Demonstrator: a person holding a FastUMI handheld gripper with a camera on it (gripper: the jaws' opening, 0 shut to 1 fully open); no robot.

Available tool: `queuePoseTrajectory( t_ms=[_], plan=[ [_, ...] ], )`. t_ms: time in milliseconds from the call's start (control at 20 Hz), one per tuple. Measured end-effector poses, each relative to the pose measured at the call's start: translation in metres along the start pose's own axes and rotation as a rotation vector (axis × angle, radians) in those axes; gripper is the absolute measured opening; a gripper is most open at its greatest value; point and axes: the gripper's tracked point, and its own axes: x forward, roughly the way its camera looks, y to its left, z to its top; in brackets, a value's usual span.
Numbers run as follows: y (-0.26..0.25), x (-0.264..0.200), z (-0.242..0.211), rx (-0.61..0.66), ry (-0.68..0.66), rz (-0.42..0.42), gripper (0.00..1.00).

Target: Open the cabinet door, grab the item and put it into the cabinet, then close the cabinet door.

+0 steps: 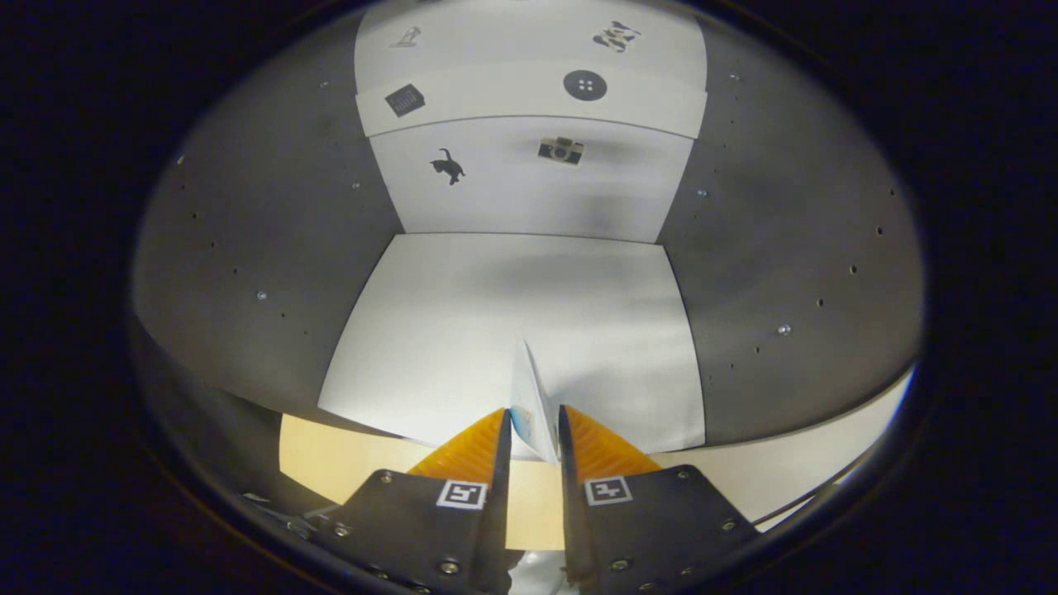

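Observation:
I look straight into the open cabinet [273,248], which has dark grey side walls, a white floor panel [512,322] and a white back wall with small black stickers. My gripper [533,430] is at the cabinet's front edge, shut on a thin white item with a blue patch [533,397], flat like a card or packet. The item stands on edge between my fingers, and its far end reaches over the front of the white floor panel. The cabinet door is hidden from me.
Pale wooden boards [331,454] run below the cabinet's mouth under my fingers. A white shelf [529,103] crosses the upper back of the cabinet. Small peg holes dot both side walls, and the right wall [793,273] stands as close as the left.

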Motion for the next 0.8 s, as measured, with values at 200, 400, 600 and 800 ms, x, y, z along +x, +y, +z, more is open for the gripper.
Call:
queuePoseTrajectory(
  t_ms=[200, 400, 600, 800],
  plan=[
    [0.000, -0.015, 0.005, 0.026, -0.074, 0.011, 0.29],
    [0.003, -0.043, 0.017, 0.090, -0.203, 0.055, 0.29],
    [0.002, -0.075, 0.018, 0.089, -0.350, 0.045, 0.29],
    [-0.002, -0.105, 0.006, 0.046, -0.475, -0.025, 0.29]
  ],
)
